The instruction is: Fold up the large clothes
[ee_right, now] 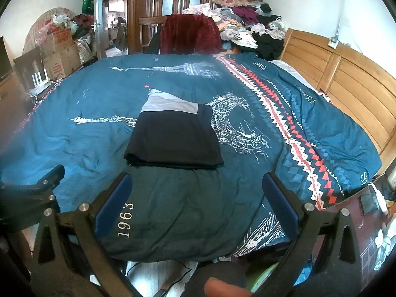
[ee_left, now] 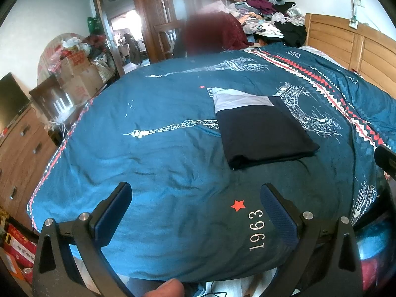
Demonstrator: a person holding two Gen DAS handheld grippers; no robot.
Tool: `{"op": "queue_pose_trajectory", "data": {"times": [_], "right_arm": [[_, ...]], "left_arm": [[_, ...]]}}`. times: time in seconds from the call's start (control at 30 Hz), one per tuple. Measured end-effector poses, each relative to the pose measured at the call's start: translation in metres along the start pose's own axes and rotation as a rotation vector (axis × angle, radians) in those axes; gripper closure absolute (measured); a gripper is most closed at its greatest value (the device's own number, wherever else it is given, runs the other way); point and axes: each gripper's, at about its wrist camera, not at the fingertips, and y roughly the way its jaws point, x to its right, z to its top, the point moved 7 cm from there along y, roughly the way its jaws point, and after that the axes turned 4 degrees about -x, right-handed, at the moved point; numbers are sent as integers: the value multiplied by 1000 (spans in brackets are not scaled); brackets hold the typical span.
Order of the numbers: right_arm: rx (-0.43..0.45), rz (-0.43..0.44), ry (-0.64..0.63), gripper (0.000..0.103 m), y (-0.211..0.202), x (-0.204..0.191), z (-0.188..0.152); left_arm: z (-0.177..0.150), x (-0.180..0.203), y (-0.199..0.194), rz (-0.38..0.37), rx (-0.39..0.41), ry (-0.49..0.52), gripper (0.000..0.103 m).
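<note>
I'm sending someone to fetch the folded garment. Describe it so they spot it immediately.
Start at the teal bedspread printed with white towers. Near its middle lies the folded garment, a flat rectangle. Unlike the heaped clothes pile behind, it is neat, black with a pale grey band.

Both cameras sit low at the near edge of the bed, looking forward across the quilt (ee_left: 153, 133) toward the wardrobe and the clothes pile (ee_left: 267, 12) at about 12 o'clock. The left wrist view stands to the left: the folded garment (ee_left: 264, 136) lies at 1 o'clock, the headboard (ee_left: 358, 57) at 2 o'clock. The right wrist view stands further right: the folded garment (ee_right: 173, 141) sits nearly at 12 o'clock, close ahead. Both views share the quilt, the garment, the headboard (ee_right: 346, 79), the doorway and the boxes at 10 o'clock. The dark bar at 3 o'clock in the left view is probably the other tool.
</note>
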Motion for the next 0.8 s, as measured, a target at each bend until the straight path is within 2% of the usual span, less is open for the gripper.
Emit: {"op": "queue_pose_trajectory", "data": {"times": [0.8], "right_arm": [[2, -7, 9, 0, -2, 3, 3]], "left_arm": [[8, 8, -3, -8, 12, 17, 0]]}}
